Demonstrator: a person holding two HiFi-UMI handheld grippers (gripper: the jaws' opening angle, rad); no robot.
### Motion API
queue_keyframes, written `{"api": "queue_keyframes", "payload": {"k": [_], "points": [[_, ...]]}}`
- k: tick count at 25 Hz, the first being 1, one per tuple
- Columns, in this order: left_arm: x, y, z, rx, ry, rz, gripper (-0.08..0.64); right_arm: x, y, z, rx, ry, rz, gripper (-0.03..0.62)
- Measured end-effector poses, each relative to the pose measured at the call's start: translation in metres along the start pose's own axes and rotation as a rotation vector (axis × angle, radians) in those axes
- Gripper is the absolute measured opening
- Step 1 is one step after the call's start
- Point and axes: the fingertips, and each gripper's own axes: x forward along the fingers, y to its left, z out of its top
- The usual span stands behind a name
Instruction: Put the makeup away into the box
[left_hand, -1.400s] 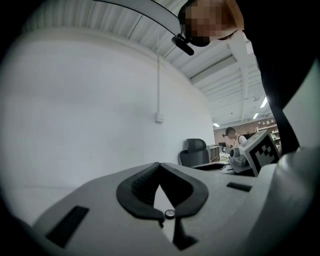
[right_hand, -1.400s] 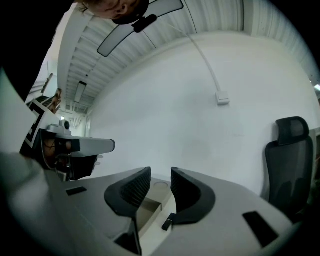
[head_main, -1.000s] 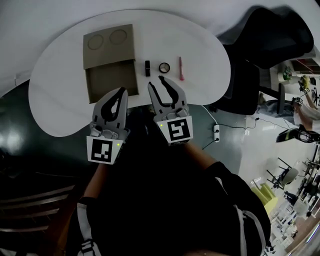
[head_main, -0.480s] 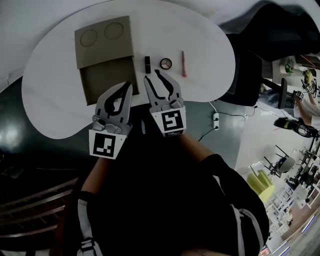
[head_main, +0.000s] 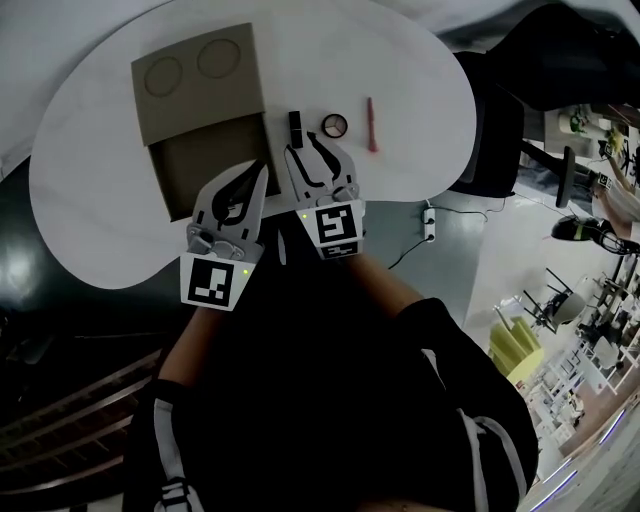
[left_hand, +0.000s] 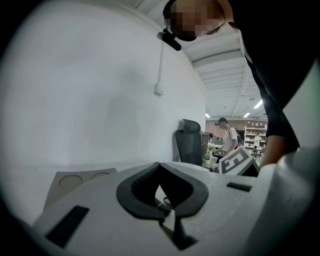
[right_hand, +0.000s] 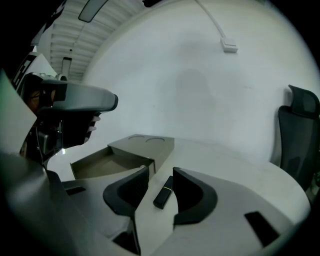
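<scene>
Small black rectangular lipstick tube is lying on the white worktop just ahead of the right tool, lengthwise along its line. Its jaws, having just been opening, are standing apart, seemingly not yet around it (left tool, pressed together, is sitting farther away).

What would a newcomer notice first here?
An open brown box sits left on the white table, with black lipstick, round compact and pink stick right of it. The right tool, jaws just opening, lines up on the lipstick without gripping it; the left tool is shut.
</scene>
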Motion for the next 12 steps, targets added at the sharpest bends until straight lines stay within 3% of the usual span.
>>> {"api": "queue_keyframes", "payload": {"k": [12], "points": [[0.013, 0.014, -0.032, -0.079, 0.068, -0.035, 0.003, 0.032, -0.005, -0.049, 0.082, 0.218, -0.058, 0.173]]}}
